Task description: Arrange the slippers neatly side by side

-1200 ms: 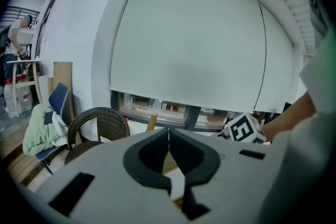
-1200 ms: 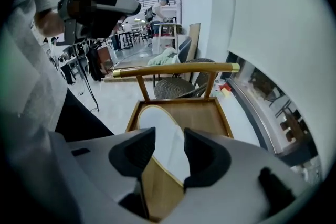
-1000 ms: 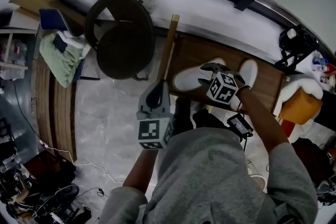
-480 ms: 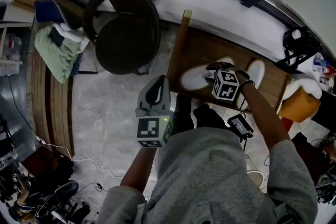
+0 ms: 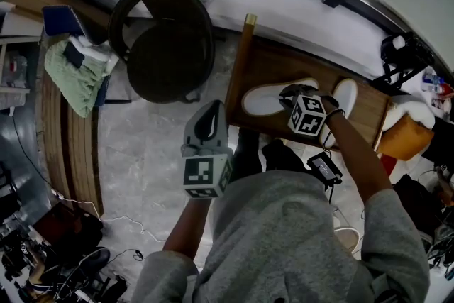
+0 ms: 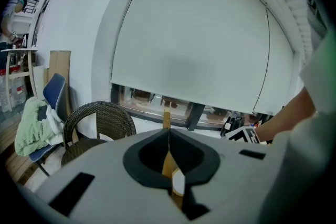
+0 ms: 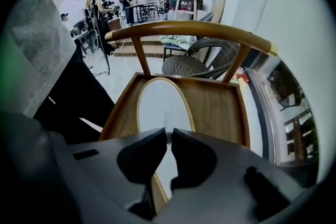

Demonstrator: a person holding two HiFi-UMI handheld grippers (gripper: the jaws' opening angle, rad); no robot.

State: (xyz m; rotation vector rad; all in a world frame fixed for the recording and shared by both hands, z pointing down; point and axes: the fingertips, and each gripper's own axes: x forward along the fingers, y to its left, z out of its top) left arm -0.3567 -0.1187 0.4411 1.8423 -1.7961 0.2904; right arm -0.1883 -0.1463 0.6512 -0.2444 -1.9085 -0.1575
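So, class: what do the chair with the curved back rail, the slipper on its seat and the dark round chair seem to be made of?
The railed chair looks like wood with a smooth mid-brown finish; grain lines show on its seat. The slipper has a pale matte insole and a tan rim, probably fabric or foam, though that is unclear. The round chair looks like dark wicker or rattan; its weave is visible.

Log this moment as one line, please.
right gripper: jaws just closed on white slipper | left gripper: shut, empty | other slipper: lying on chair seat
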